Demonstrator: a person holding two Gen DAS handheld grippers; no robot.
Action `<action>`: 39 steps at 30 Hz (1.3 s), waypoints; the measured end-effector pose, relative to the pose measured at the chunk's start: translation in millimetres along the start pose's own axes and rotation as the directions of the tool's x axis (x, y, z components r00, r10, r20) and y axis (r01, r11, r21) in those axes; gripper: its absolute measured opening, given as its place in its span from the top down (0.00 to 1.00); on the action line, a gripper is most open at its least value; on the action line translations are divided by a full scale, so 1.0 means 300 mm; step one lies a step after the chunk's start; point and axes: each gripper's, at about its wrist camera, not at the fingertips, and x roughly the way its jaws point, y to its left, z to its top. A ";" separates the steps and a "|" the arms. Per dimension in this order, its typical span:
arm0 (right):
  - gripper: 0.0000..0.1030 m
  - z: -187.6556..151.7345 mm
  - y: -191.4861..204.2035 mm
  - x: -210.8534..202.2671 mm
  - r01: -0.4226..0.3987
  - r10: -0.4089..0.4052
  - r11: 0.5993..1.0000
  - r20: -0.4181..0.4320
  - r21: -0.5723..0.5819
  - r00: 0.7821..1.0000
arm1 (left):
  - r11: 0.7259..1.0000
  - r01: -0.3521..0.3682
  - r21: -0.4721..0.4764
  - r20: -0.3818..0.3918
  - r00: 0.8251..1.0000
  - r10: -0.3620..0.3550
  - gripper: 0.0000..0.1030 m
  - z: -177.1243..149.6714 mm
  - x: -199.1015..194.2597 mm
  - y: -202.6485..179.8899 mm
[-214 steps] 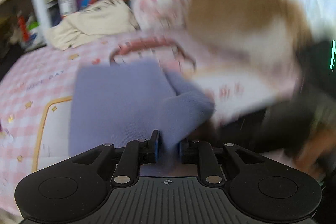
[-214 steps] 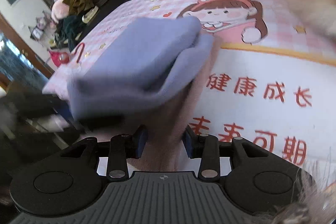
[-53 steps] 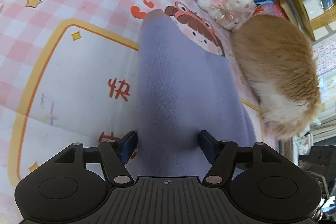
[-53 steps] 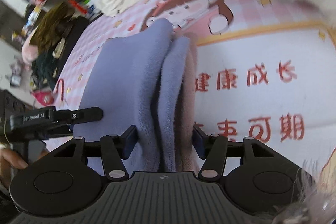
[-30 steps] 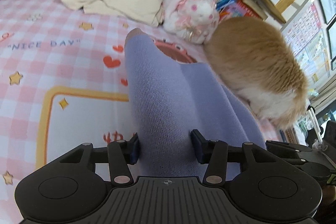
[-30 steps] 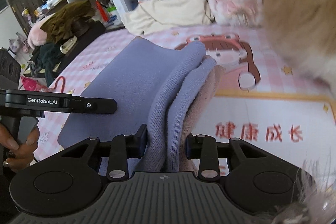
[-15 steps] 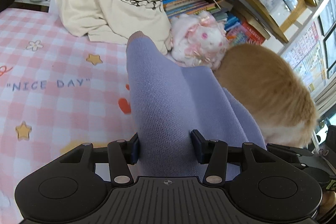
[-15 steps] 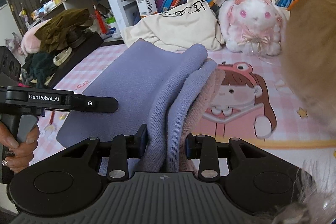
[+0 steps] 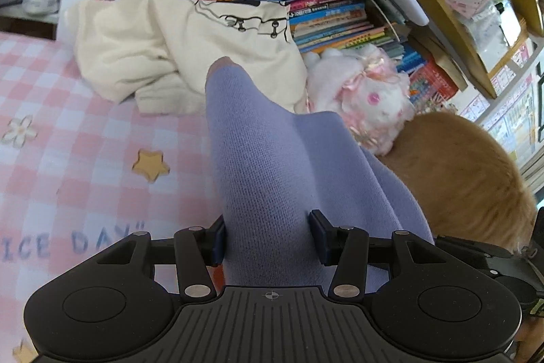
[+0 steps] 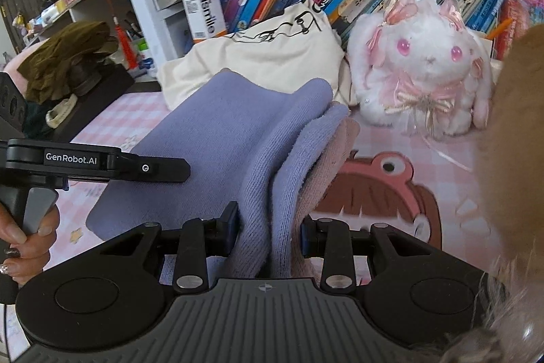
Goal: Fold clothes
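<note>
The folded purple garment point(image 9: 272, 179) is held off the pink checked blanket point(image 9: 68, 159) between both grippers, in front of the cream garment point(image 9: 176, 46) that lies heaped against the bookshelf. The left gripper point(image 9: 268, 237) is clamped on one end of the purple bundle, its blue-padded fingers pressed into the thick knit on either side. The right gripper point(image 10: 268, 232) grips the other end in the same way, squeezing several layers together.

Only the right wrist view shows the layering: two purple folds point(image 10: 258, 145) stacked over a pale pink inner layer point(image 10: 326, 165) on the side nearer the plush rabbit point(image 10: 425, 70). It also shows the left gripper from the side, its black arm marked with white lettering, and the person's hand point(image 10: 23, 240) wrapped round its handle, on the far side of the purple bundle from the rabbit. A dark green heap point(image 10: 64, 56) sits on a dark surface beyond that hand.

The left wrist view shows the bundle as one smooth purple ridge running towards the cream garment, with a pinkish tip at its far end. It shows the orange-furred animal point(image 9: 459, 179) more fully, lying just beside the purple garment and next to the plush rabbit point(image 9: 360, 97). In the right wrist view the animal point(image 10: 516, 142) is only a blurred tan mass at the edge.
</note>
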 end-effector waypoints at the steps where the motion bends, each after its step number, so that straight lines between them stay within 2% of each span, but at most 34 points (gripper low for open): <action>1: 0.70 0.011 -0.011 0.011 0.001 -0.001 1.000 0.002 -0.001 1.000 | 1.000 0.001 -0.001 0.004 1.000 -0.001 0.54 0.010 0.013 0.001; 8: 0.70 0.060 -0.069 0.089 0.008 -0.008 1.000 -0.010 -0.006 1.000 | 1.000 -0.009 -0.030 0.003 1.000 0.009 0.54 0.051 0.098 0.021; 12: 0.70 0.044 -0.095 0.147 0.008 -0.008 1.000 -0.043 0.010 0.999 | 0.998 -0.039 -0.041 -0.011 0.999 0.039 0.53 0.045 0.132 0.031; 17: 0.67 0.026 -0.123 0.157 0.009 -0.007 0.998 -0.027 0.058 1.000 | 0.996 -0.066 -0.052 -0.008 0.998 0.065 0.48 0.031 0.149 0.038; 19: 0.62 0.025 -0.128 0.154 0.015 -0.014 0.998 -0.027 0.068 1.000 | 0.995 -0.079 -0.053 -0.005 0.997 0.079 0.44 0.027 0.153 0.037; 21: 0.55 0.025 -0.133 0.151 0.022 -0.020 0.997 -0.027 0.078 0.999 | 0.992 -0.118 -0.047 0.009 0.993 0.119 0.33 0.024 0.141 0.023; 23: 0.44 0.024 -0.138 0.147 0.029 -0.027 0.996 -0.027 0.088 0.999 | 0.988 -0.152 -0.041 0.031 0.988 0.153 0.24 0.016 0.116 0.007; 31: 0.20 0.006 -0.117 0.039 0.071 -0.074 0.996 0.043 0.059 0.996 | 0.958 -0.286 -0.025 0.124 0.950 0.286 0.19 -0.018 0.015 -0.057; 33: 0.19 -0.012 -0.103 0.006 0.103 -0.106 0.994 0.060 0.039 0.993 | 0.948 -0.318 -0.023 0.148 0.936 0.318 0.15 -0.026 -0.011 -0.073; 38: 0.14 -0.080 -0.078 -0.068 0.156 -0.156 0.988 0.075 0.017 0.985 | 0.908 -0.416 0.060 0.229 0.891 0.393 0.09 -0.120 -0.080 -0.160; 39: 0.14 -0.096 -0.073 -0.081 0.159 -0.160 0.987 0.071 0.016 0.985 | 0.902 -0.425 0.079 0.238 0.886 0.397 0.08 -0.141 -0.093 -0.178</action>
